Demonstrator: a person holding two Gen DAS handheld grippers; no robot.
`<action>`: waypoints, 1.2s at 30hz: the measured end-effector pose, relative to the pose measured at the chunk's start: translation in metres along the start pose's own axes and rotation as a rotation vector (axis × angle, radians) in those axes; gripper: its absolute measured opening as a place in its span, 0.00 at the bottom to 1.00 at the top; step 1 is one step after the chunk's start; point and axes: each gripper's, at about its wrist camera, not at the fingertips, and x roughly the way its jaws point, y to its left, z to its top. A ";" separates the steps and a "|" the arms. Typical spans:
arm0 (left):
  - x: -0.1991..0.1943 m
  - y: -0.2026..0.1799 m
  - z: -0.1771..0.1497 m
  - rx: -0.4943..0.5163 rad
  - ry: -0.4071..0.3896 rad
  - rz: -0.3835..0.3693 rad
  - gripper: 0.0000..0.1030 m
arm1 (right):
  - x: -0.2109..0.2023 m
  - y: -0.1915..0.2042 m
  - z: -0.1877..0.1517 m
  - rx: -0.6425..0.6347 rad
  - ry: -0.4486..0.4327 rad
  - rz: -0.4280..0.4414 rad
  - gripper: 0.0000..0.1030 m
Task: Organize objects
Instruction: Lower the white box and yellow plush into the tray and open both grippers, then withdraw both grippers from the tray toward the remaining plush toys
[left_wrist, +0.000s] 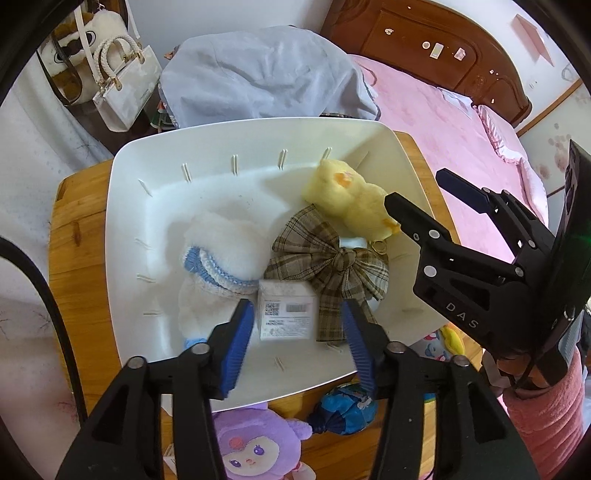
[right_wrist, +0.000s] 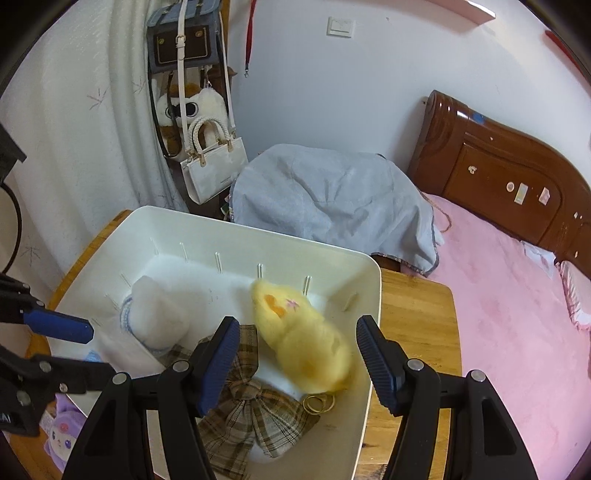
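Both tools stood wide over the white bin on the desk. The left tool straddled a small box lying in the bin, gripping nothing; the right tool flanked the yellow plush. Filling seemed underway; next likely called for fetching the purple plush outside.

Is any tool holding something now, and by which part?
Nothing is held. The left tool is open around the small box; the right tool is open over the yellow toy.

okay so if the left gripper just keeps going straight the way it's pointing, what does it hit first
Most likely the small white box with the barcode label: it lies in the white bin, right between the open fingers of the left gripper. Depth is hard to judge through the fisheye.
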 end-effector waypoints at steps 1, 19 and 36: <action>0.000 0.000 0.000 0.000 -0.002 0.001 0.58 | 0.000 -0.001 0.001 0.011 0.002 0.002 0.64; -0.038 -0.014 -0.011 0.011 -0.065 0.055 0.62 | -0.042 -0.031 0.003 0.145 -0.013 0.019 0.71; -0.106 -0.024 -0.056 0.002 -0.199 0.160 0.62 | -0.113 -0.042 -0.007 0.199 -0.077 0.036 0.75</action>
